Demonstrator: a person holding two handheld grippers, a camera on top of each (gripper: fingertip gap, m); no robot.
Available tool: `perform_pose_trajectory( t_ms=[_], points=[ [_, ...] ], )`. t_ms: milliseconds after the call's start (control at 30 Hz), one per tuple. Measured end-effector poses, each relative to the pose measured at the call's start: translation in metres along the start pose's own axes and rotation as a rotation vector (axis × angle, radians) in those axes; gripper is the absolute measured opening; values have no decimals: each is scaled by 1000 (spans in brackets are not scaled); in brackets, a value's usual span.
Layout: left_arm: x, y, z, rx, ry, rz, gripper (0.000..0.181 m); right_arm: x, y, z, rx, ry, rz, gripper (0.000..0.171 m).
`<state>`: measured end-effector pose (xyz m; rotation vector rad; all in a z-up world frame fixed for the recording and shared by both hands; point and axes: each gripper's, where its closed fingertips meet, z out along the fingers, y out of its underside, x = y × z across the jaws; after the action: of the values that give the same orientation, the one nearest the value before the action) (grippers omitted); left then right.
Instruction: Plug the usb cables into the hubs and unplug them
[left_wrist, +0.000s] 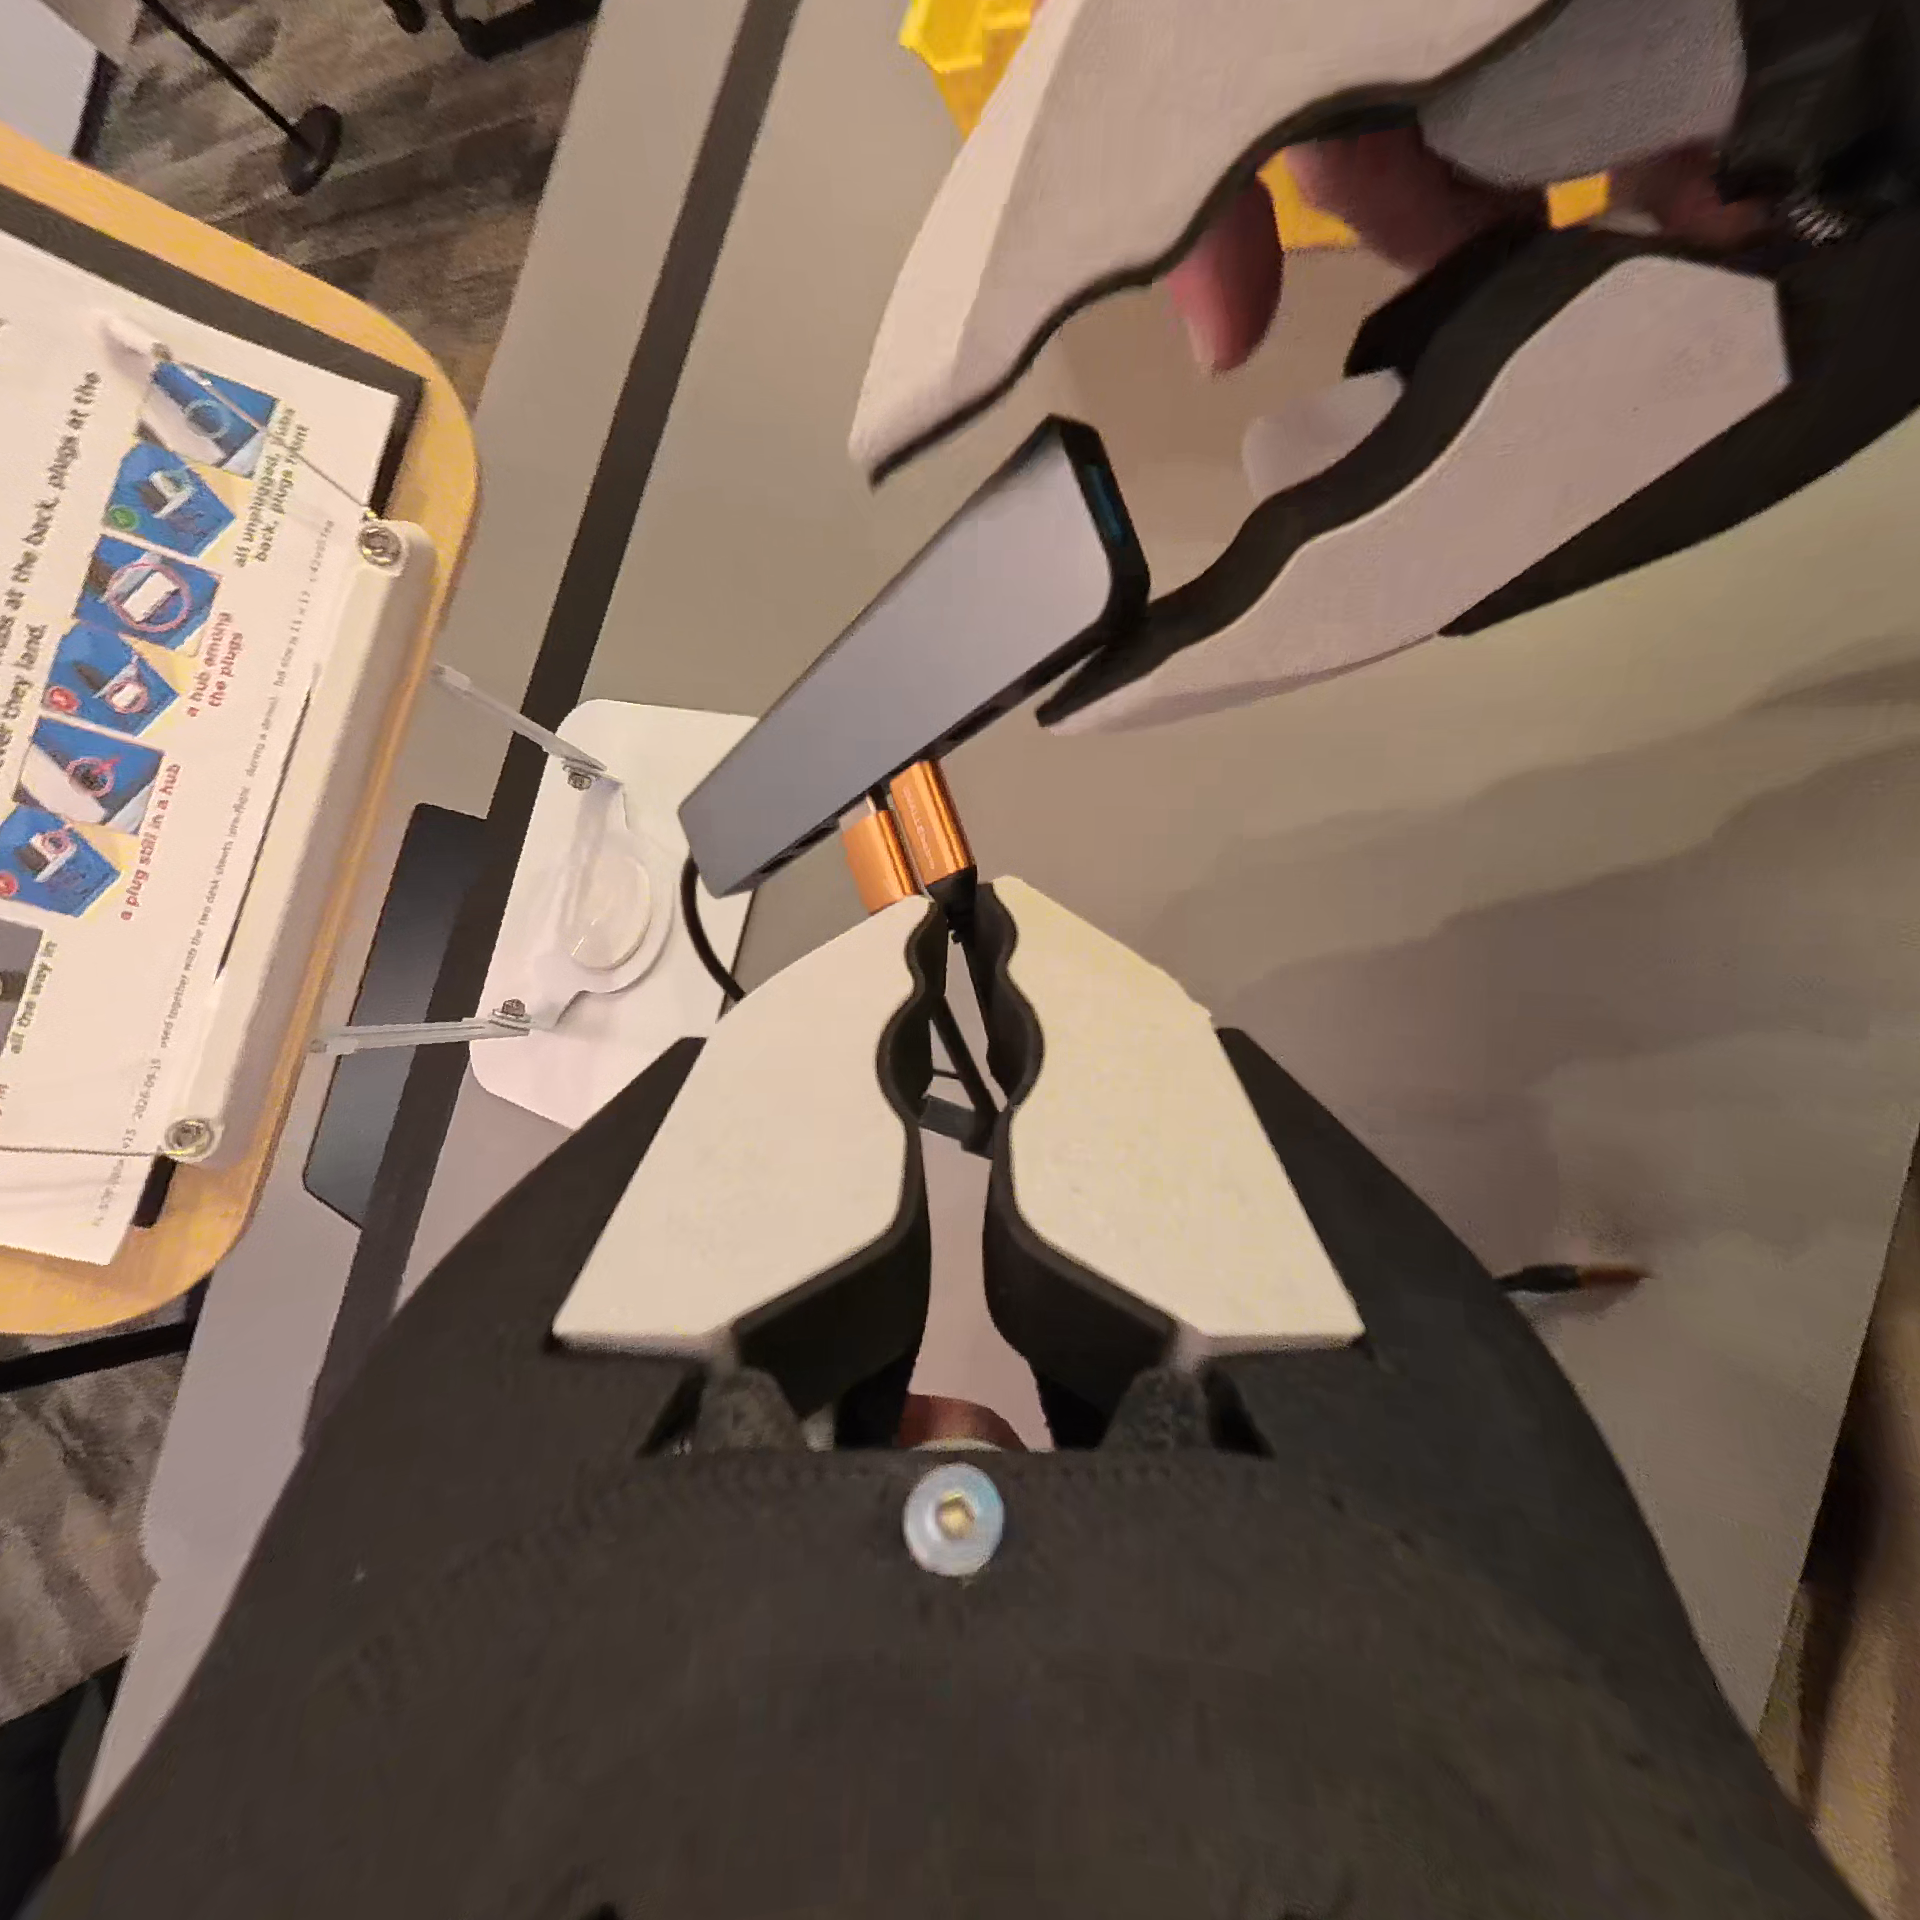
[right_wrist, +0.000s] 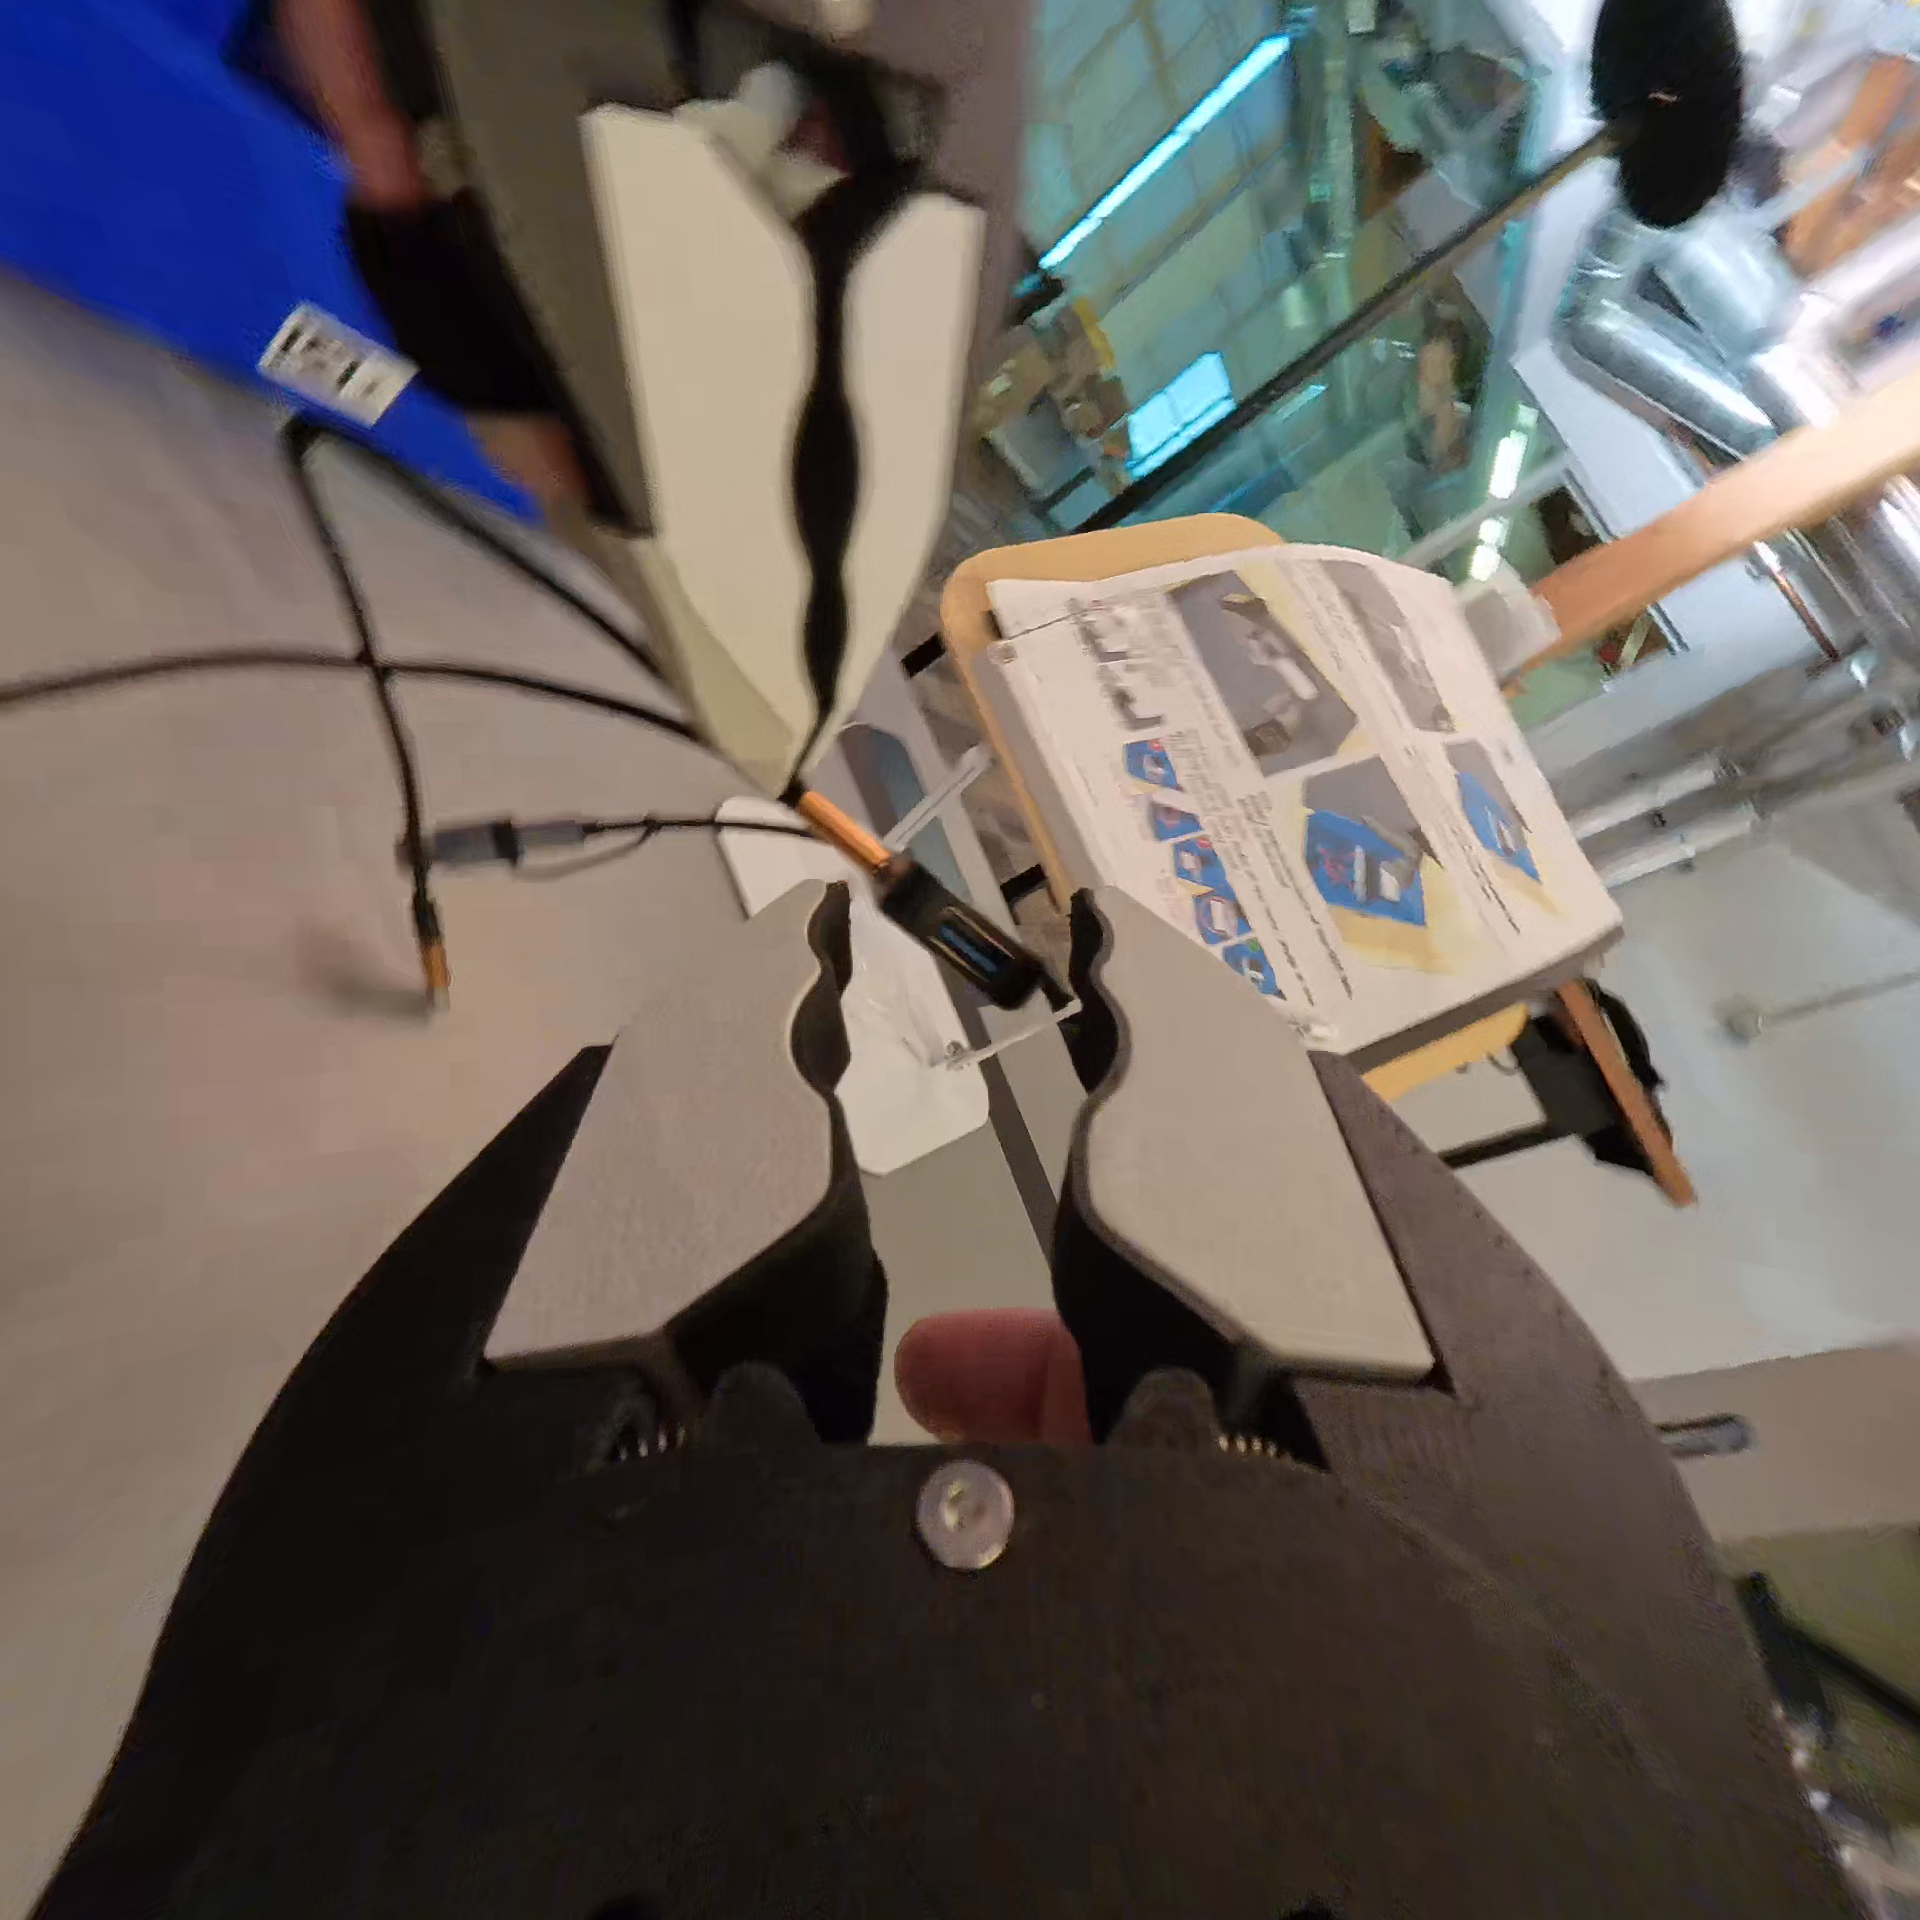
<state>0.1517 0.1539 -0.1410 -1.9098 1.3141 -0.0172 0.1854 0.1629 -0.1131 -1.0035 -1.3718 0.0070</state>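
A grey USB hub (left_wrist: 914, 665) hangs in the air above the table. My right gripper (right_wrist: 956, 899) is shut across its end, the one with the blue port (right_wrist: 966, 951). Two orange USB plugs (left_wrist: 909, 847) sit side by side in the hub's long edge. My left gripper (left_wrist: 961, 904) is shut on the black cable just behind these plugs. In the right wrist view the left gripper (right_wrist: 805, 769) comes down from above with one orange plug (right_wrist: 847, 831) at its tip. The hub's own black cable (left_wrist: 707, 935) trails down to the table.
A loose cable with an orange plug (right_wrist: 436, 966) and a grey connector (right_wrist: 473, 842) lie on the grey table (right_wrist: 208, 1039). A blue bin (right_wrist: 156, 208) stands beyond. A wooden stand with an instruction sheet (left_wrist: 156, 727) is off the table's edge. A white plate (left_wrist: 603, 935) lies at that edge. Some 5 cm of space lies between my two pairs of fingers.
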Motion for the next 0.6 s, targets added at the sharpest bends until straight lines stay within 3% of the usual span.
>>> perform_pose_trajectory(
  t_ms=[133,233,467,600],
  points=[
    [9,6,2,-69,17,103,5,-27,8,6,-83,-102,-179,39],
    [13,10,4,-100,41,142,4,-29,22,11,-168,-73,-266,19],
    [9,7,-3,-52,23,111,7,-31,23,10,-186,-124,-175,11],
    [-21,-5,-33,46,-137,51,33,-1,38,-3,-258,-49,-88,10]
  ],
)
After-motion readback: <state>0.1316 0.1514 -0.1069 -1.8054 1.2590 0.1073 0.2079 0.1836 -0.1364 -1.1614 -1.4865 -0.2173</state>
